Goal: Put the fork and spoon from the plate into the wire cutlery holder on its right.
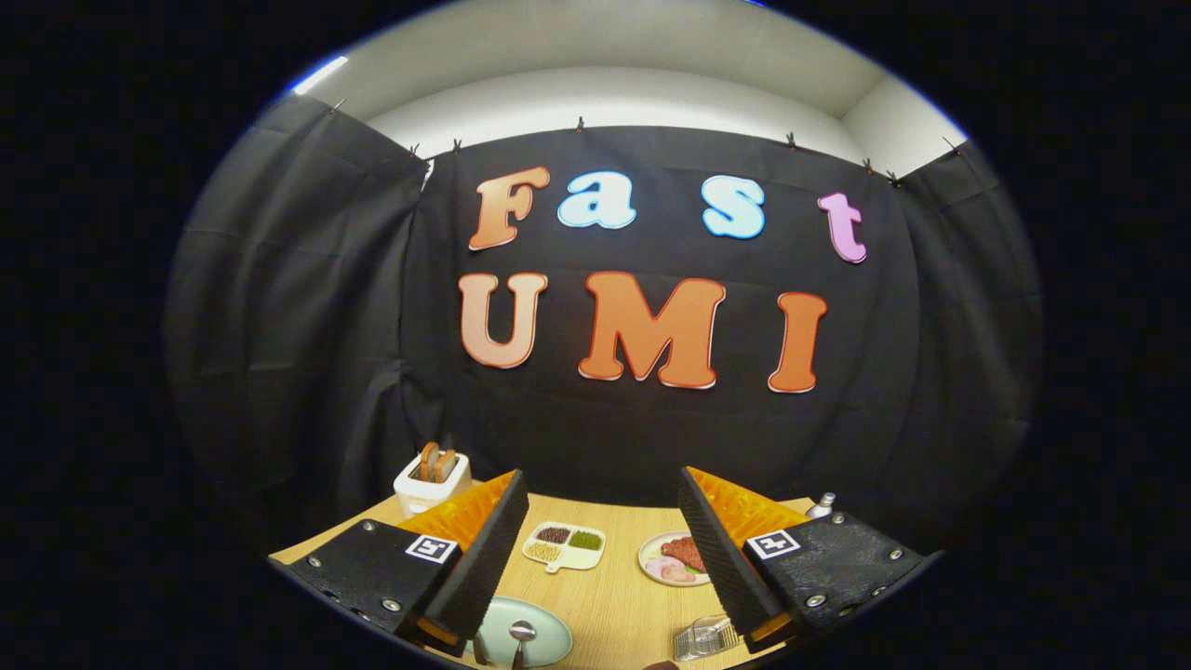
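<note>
- The gripper (603, 549) is held high over the near edge of the table (614, 605) with its fingers spread wide and nothing between them — released, grasping nothing. I take this as a starting stance: a wide gap lets the whole layout be seen before anything is picked.
- The plate (549, 642), pale green, is the landmark. It lies low between the fingers, nearer the left one, close to the table's near edge.
- The spoon (521, 635) rests on the plate, its round bowl facing up and its handle running towards the holder of the gripper. That would suit a grasp on the handle.
- A dark, thin piece shows just left of the spoon on the plate; it may be the fork, but too little of it shows to be sure.
- The wire cutlery holder (705, 638) stands to the right of the plate, apart from it, partly behind the right finger. It reads as a pale, see-through mesh cup — standing beside the plate, it keeps the carry short.
- Beyond the plate, further back on the table, sit a divided dish (564, 545) of dark, green and yellow grains and a small dish of meat (677, 558). Neither belongs to the job.
- Far beyond the plate to the left, a toaster (431, 482) with two slices stands at the back corner; far to the right, a small bottle (821, 505).
- Judgement: nothing is moved yet; both pieces remain to be carried.
</note>
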